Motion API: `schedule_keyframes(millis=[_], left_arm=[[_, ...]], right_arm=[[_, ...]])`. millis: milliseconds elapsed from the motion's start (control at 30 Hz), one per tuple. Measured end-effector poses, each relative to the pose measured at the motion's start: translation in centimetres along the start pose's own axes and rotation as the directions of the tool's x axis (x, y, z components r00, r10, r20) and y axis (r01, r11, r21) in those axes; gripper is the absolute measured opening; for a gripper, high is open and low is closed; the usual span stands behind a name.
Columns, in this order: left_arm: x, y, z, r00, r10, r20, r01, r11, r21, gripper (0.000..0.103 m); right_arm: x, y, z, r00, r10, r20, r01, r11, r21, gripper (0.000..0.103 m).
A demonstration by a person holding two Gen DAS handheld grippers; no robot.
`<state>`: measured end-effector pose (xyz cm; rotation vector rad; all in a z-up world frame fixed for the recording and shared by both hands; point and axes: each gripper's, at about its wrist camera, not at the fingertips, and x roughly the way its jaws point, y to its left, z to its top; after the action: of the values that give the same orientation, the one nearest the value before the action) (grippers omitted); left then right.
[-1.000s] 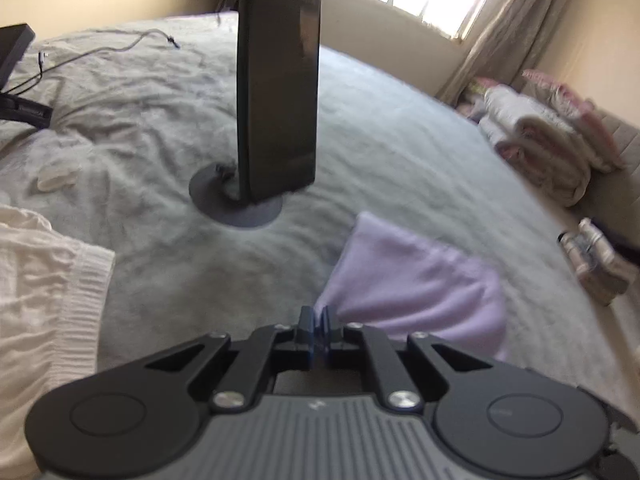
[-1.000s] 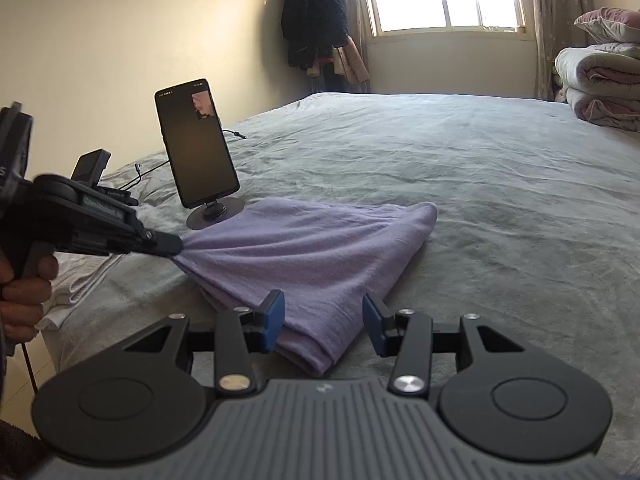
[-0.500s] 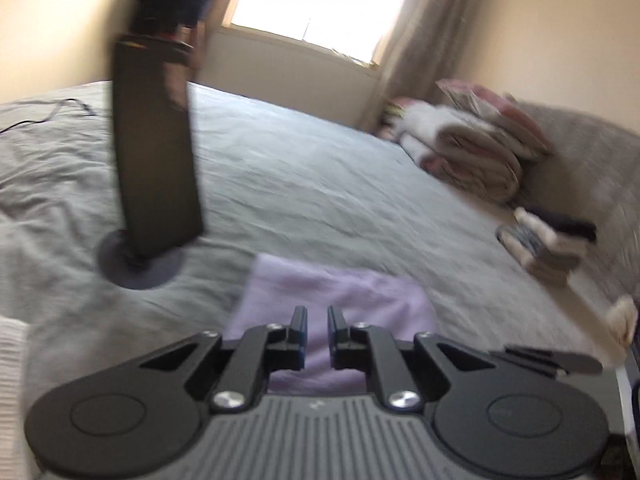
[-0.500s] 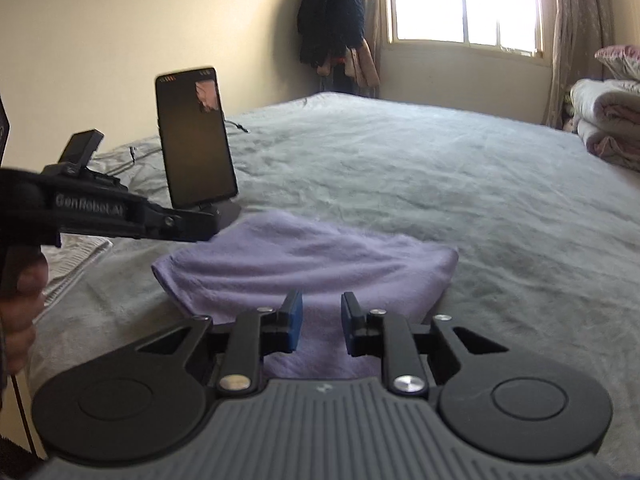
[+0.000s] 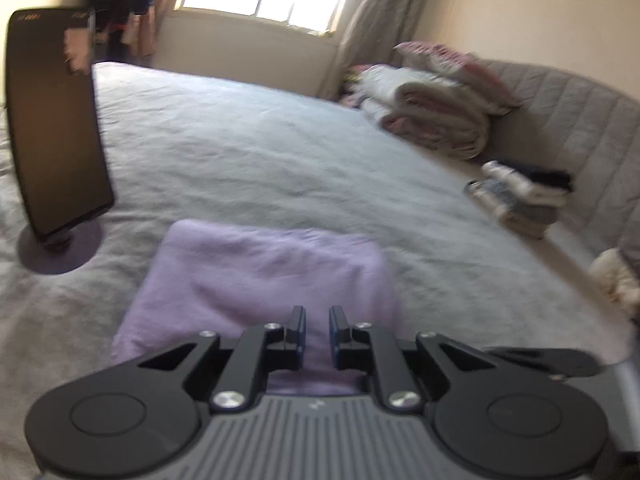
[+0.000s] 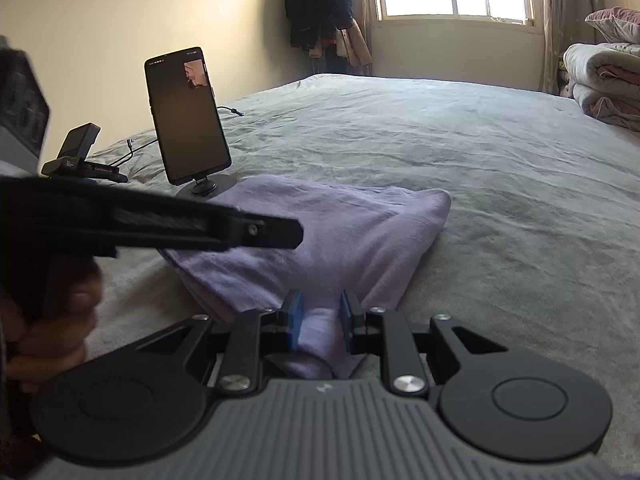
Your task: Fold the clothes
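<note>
Your right gripper (image 6: 320, 320) is clamped on a bunched fold at the near edge of the purple garment (image 6: 320, 232); cloth fills the gap between its blue pads. Your left gripper (image 5: 317, 334) has its jaws a narrow slit apart over the garment's near edge (image 5: 260, 280), with cloth showing behind the gap, though nothing looks pinched there. From the right wrist view that left gripper reaches in from the left, its tip (image 6: 296, 234) over the garment, your left hand (image 6: 52, 328) on its handle.

The garment lies folded on the grey bed (image 6: 500, 184), close to its near edge. Just beyond the garment's far left corner a phone (image 6: 187, 116) stands on a round stand. Rolled quilts (image 5: 432, 108) sit at the bed's far right side.
</note>
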<state>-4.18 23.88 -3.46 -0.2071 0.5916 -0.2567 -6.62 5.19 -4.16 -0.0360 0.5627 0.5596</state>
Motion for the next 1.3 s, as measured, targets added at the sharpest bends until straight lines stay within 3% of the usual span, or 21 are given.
schedule_keyframes(millis=[133, 300, 533, 633, 700, 933, 1100, 1300], left_arm=[[-0.9, 4.0, -0.3, 0.996, 0.076, 0.039, -0.070, 0.990, -0.126, 0.010], [-2.6, 6.6, -0.1, 0.991, 0.103, 0.082, -0.083, 0.971, -0.225, 0.008], [-3.5, 5.4, 1.6, 0.989, 0.095, 0.114, -0.067, 0.971, -0.228, 0.040], [-2.9, 5.5, 2.9, 0.988, 0.137, 0.074, -0.117, 0.967, -0.226, 0.057], [-2.0, 6.1, 3.7, 0.990, 0.139, 0.029, -0.128, 0.961, -0.244, 0.061], [2.5, 8.6, 4.2, 0.988, 0.063, -0.142, -0.104, 0.948, -0.302, 0.064], [3.0, 9.3, 4.4, 0.988, -0.034, -0.151, -0.019, 0.942, -0.334, 0.063], [4.1, 9.9, 3.5, 0.987, -0.127, -0.096, 0.073, 0.899, -0.432, 0.060]], right_arm=[[-0.8, 0.4, -0.5, 1.000, 0.012, 0.002, -0.012, 0.999, -0.046, 0.022], [-2.1, 0.6, -1.3, 0.999, 0.029, 0.012, -0.028, 0.996, -0.086, 0.022], [-3.1, -1.4, -0.3, 0.997, 0.073, 0.004, -0.073, 0.997, 0.039, 0.031], [-2.5, -3.2, 0.5, 0.996, 0.089, -0.008, -0.087, 0.985, 0.149, 0.041], [-2.0, -4.5, 1.0, 0.995, 0.102, -0.018, -0.096, 0.971, 0.221, 0.041], [0.4, -8.3, 2.2, 0.985, 0.168, -0.044, -0.133, 0.890, 0.437, 0.041], [1.9, -11.0, 1.9, 0.968, 0.250, -0.009, -0.194, 0.771, 0.606, 0.041], [4.3, -12.2, 2.1, 0.953, 0.298, 0.049, -0.243, 0.661, 0.710, 0.035]])
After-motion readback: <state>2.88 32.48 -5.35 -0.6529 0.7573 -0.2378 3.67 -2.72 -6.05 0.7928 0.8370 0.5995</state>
